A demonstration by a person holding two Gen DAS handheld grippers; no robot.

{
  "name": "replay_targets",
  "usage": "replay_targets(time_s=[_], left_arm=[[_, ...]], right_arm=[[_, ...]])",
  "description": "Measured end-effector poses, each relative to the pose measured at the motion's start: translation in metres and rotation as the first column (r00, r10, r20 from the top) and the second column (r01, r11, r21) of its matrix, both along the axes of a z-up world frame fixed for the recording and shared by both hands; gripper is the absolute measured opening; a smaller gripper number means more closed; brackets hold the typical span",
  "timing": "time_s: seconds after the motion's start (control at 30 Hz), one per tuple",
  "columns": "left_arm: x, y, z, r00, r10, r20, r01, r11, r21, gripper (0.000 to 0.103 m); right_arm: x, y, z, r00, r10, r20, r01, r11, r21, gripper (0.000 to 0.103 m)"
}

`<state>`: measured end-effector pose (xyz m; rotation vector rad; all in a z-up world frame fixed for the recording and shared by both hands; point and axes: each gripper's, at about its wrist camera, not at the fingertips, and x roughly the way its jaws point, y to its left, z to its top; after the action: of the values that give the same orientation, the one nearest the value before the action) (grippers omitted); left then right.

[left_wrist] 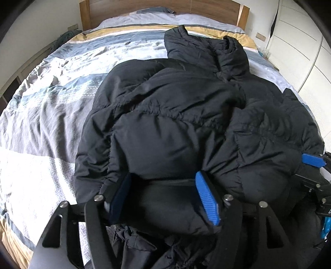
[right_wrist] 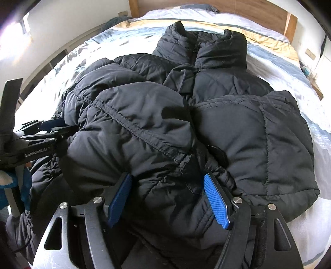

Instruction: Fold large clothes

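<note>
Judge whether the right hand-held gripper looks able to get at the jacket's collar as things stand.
Probably not at once. The right hand-held gripper has puffy fabric at the near hem of the black jacket between its fingers, and the collar lies at the far end, though nothing covers it.

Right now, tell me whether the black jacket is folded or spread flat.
Partly folded. The black puffer jacket lies on the bed with both sleeves crossed over its front, collar toward the headboard.

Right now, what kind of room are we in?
Almost certainly a bedroom. A black puffer jacket lies on a bed with a striped duvet, backed by a wooden headboard, with a pillow at the top and white wardrobe doors alongside.
</note>
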<state>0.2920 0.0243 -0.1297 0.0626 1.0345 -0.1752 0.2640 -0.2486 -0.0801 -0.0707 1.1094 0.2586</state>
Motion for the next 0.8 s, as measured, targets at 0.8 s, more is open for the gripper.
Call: replay_targets(time_s=[0.8], left_arm=[[0.015,-0.001,-0.016,1.0,0.017,-0.011,-0.016,0.999,0.035,0.082]], right_arm=[[0.007,-0.006,-0.018,0.999,0.023,0.028,-0.025,0.997,0.072,0.076]])
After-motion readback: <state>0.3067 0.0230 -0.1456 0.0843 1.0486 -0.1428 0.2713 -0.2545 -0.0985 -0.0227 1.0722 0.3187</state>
